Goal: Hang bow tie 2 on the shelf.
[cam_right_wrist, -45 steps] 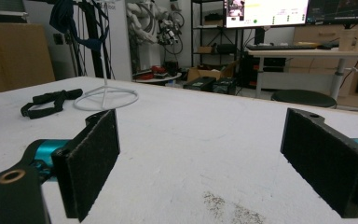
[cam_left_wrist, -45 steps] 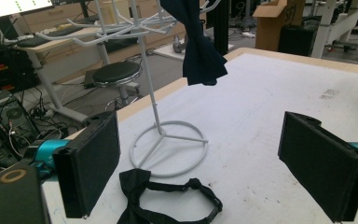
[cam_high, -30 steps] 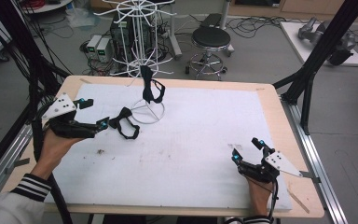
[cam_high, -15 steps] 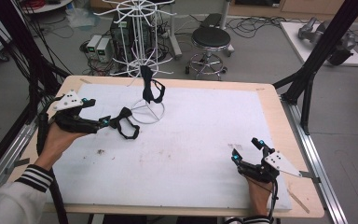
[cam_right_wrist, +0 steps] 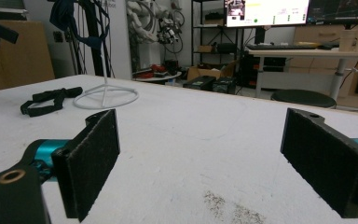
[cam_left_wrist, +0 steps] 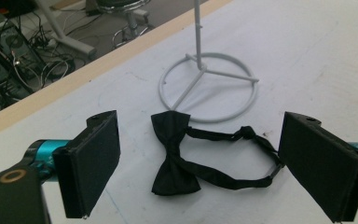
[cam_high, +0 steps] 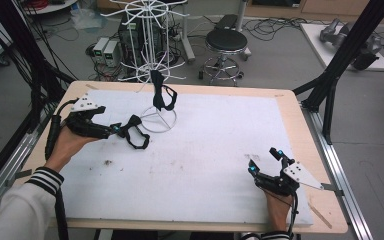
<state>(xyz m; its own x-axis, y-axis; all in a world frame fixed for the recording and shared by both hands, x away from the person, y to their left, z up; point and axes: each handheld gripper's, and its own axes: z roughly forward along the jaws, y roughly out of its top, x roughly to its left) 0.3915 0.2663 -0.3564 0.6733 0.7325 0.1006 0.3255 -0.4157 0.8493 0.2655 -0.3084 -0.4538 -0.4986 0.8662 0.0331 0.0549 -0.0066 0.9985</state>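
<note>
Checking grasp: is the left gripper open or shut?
Open: left gripper jaws stand wide apart, the black fabric bow tie lying untouched on the white table between them.

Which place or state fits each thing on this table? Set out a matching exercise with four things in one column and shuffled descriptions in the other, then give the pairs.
Things:
1. bow tie on the table
2. hanging bow tie
3. left gripper
4. right gripper

Descriptions:
A. open, over bare white table near the front right
B. lying flat beside the ring base
C. up on the white wire stand
D. open, jaws either side of a bow tie

Pairs: 1-B, 2-C, 3-D, 4-A
</note>
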